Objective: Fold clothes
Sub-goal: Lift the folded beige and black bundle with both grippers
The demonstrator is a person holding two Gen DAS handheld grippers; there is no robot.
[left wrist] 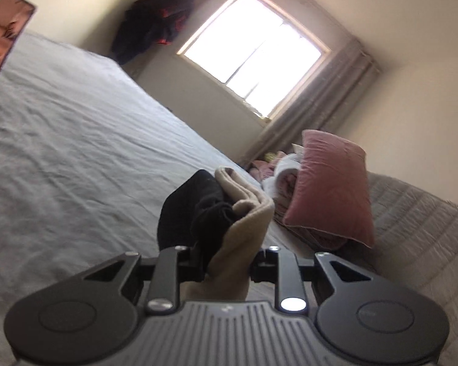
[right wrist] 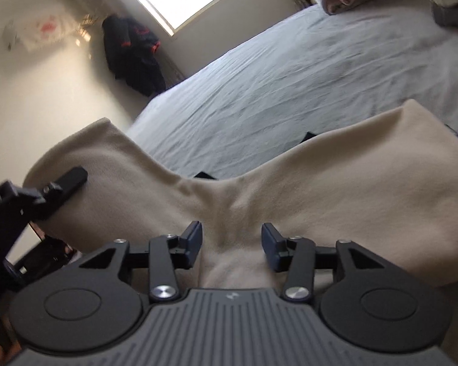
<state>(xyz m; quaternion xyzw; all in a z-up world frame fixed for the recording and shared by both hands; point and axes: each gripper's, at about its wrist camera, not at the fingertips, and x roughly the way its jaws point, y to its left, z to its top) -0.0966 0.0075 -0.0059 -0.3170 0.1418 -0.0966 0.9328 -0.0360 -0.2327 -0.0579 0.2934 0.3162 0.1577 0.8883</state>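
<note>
A beige garment (right wrist: 290,189) with black parts is held up above the grey bed sheet (right wrist: 290,76). My right gripper (right wrist: 232,244) has its jaws partly closed around a bunched fold of the beige cloth. My left gripper (left wrist: 226,262) is shut on a wad of the beige garment (left wrist: 244,228) and its black part (left wrist: 192,213). The left gripper also shows in the right wrist view (right wrist: 55,189) at the cloth's left edge.
The bed sheet (left wrist: 61,152) fills the left wrist view. A pink pillow (left wrist: 329,183) and folded bedding lie at the bed's head beside a grey quilt (left wrist: 418,228). A bright window (left wrist: 253,52) and dark hanging clothes (left wrist: 158,21) are on the far wall.
</note>
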